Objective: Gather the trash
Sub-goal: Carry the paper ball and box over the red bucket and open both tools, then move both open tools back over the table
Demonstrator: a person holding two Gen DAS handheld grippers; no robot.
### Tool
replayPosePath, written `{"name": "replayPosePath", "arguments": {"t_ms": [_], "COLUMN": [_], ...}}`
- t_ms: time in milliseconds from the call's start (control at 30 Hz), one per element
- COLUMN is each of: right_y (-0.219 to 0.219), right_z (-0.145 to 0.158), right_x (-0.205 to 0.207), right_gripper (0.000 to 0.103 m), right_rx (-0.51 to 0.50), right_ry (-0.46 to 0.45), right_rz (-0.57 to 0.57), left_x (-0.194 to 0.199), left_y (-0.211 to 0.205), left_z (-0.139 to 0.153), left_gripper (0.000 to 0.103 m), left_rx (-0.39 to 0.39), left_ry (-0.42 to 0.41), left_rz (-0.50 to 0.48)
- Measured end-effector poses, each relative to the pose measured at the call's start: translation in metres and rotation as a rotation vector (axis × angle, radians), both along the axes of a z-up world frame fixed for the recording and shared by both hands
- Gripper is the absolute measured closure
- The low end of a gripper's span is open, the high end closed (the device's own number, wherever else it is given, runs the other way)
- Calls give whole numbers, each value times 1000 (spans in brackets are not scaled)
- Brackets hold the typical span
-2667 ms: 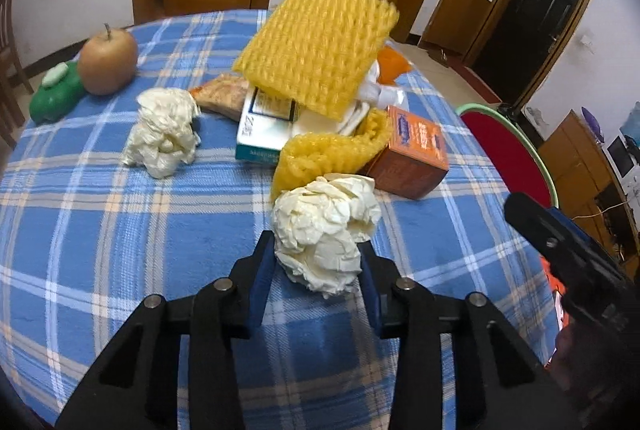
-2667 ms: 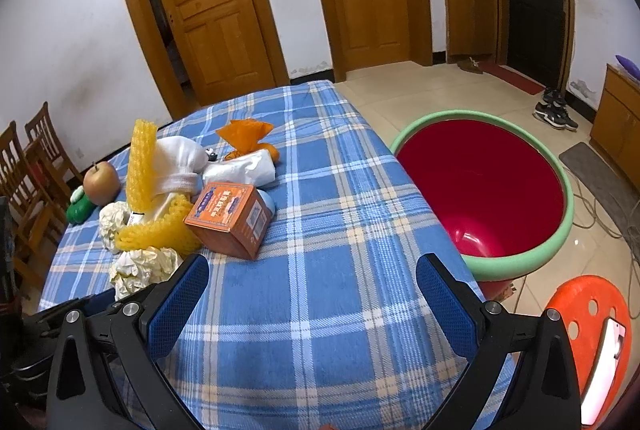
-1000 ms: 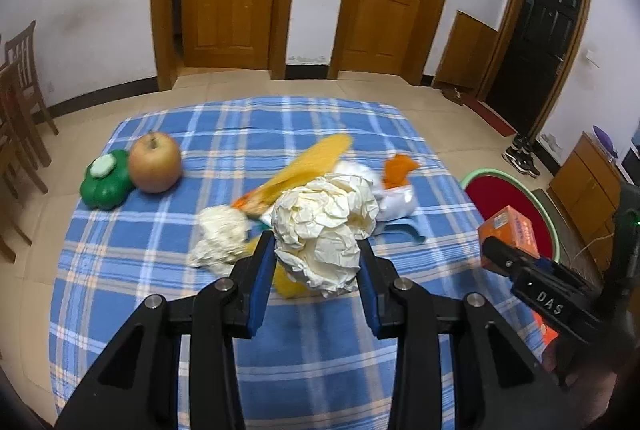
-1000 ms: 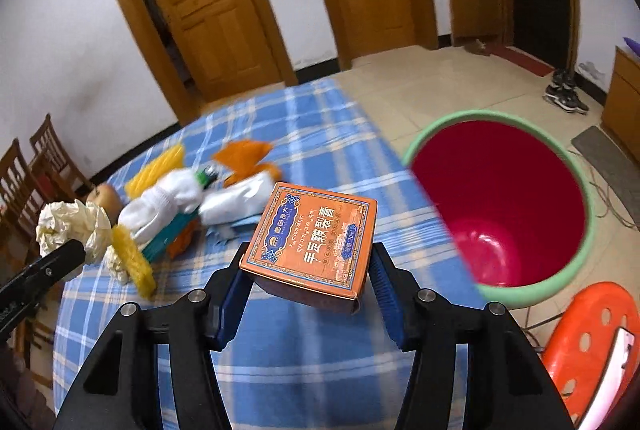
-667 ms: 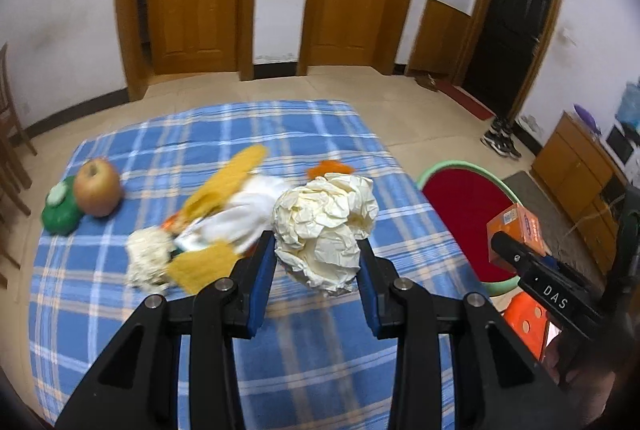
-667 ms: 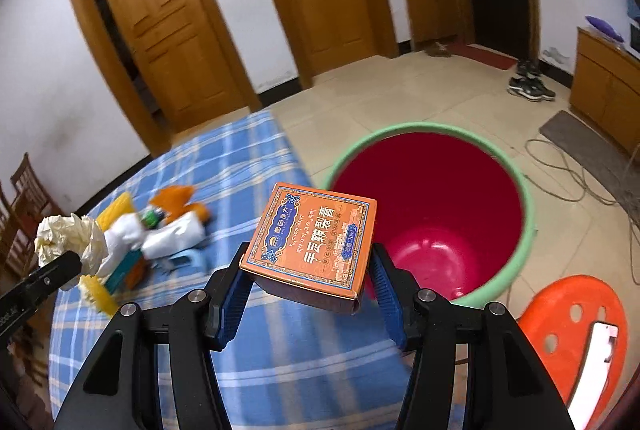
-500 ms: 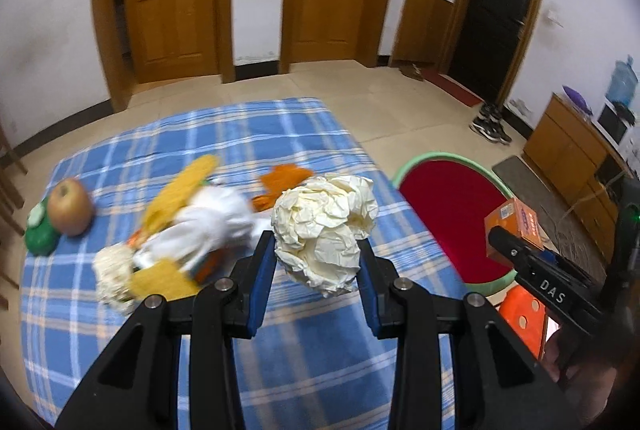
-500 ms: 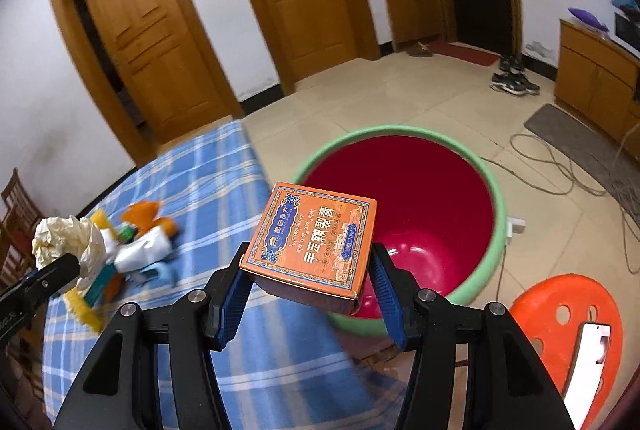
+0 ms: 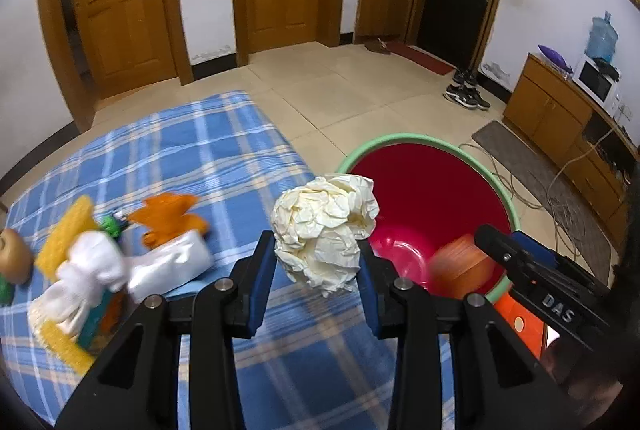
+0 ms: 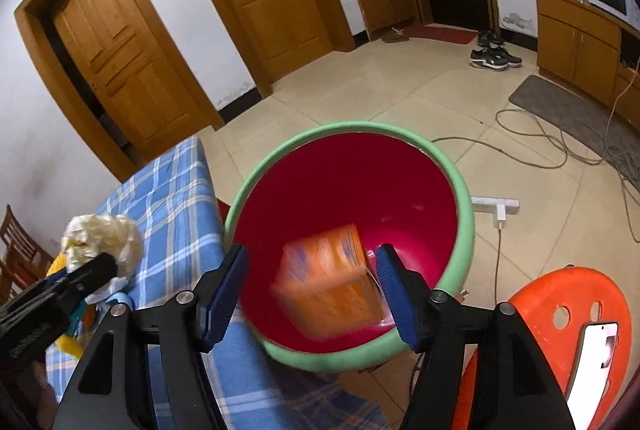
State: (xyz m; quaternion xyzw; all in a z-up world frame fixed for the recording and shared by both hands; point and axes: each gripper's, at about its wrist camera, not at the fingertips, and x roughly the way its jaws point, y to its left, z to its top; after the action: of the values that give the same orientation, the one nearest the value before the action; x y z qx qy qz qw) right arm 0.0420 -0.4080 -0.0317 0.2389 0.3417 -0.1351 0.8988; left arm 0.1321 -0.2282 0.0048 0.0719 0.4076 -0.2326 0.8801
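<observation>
Your left gripper (image 9: 318,266) has its fingers (image 9: 262,286) closed on the crumpled paper ball (image 9: 324,230), which bulges up above the blue pads. It hangs over the right edge of the surface (image 9: 224,166), the one with the blue plaid cloth, just left of the red bin (image 9: 432,198) with the green rim that stands on the floor.

Your right gripper (image 10: 312,294) is over the bin's mouth and its fingers (image 10: 394,294) are opening. The orange box (image 10: 332,274) sits blurred between them, tilted; there is clear space on its left side, while its right edge still lies close against the right pad, and you cannot tell whether they touch. The box shows against the red inside of the bin (image 10: 348,182). In the left wrist view the same box (image 9: 456,266) is an orange smear just beyond the tip of the right gripper (image 9: 508,250).

Still on the surface, far left of your paper ball: a white bag (image 9: 168,266), an orange wrapper (image 9: 168,218), yellow foam netting (image 9: 66,234) and a teal carton (image 9: 90,326), all heaped together. An orange plastic stool (image 10: 568,314) stands right of the bin, touching or nearly touching its rim in the right wrist view.
</observation>
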Motion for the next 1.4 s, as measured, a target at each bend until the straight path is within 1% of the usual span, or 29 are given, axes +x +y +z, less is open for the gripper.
{"name": "replayPosePath", "arguments": {"t_ms": [167, 333, 433, 467, 500, 567, 700, 867, 1033, 1200, 1400], "right_y": [-11, -19, -21, -22, -22, -23, -24, -20, -15, -8, 5], "right_z": [1, 0, -1, -1, -1, -1, 2, 0, -2, 6, 15], "right_x": [-14, -24, -28, -28, -30, -31, -30, -27, -23, -28, -32], "right_gripper": [36, 36, 36, 36, 36, 36, 36, 36, 36, 36, 36], "right_rx": [48, 73, 76, 75, 74, 72, 64, 45, 50, 35, 27], "right_ry": [-14, -19, -15, -13, -12, -12, -11, -3, 7, 3, 13], "right_rz": [-51, -89, -102, -107, -110, -114, -117, -95, -80, -75, -47], "left_x": [6, 12, 13, 14, 14, 12, 12, 15, 13, 5, -7], "left_y": [-27, -51, -61, -63, -64, -65, -66, -59, -47, -35, -22], "left_z": [-11, -23, -27, -28, -28, -28, -29, -28, -15, -2, 7], "left_gripper": [64, 64, 53, 45, 40, 37, 36, 36, 36, 36, 36], "left_rx": [26, 42, 45, 47, 49, 51, 56, 56, 21, -15, -17], "left_ry": [13, 29, 38, 39, 37, 27, 29, 28, 8, -1, -9], "left_rz": [-42, -80, -97, -97, -94, -91, -93, -75, -57, -41, -36]}}
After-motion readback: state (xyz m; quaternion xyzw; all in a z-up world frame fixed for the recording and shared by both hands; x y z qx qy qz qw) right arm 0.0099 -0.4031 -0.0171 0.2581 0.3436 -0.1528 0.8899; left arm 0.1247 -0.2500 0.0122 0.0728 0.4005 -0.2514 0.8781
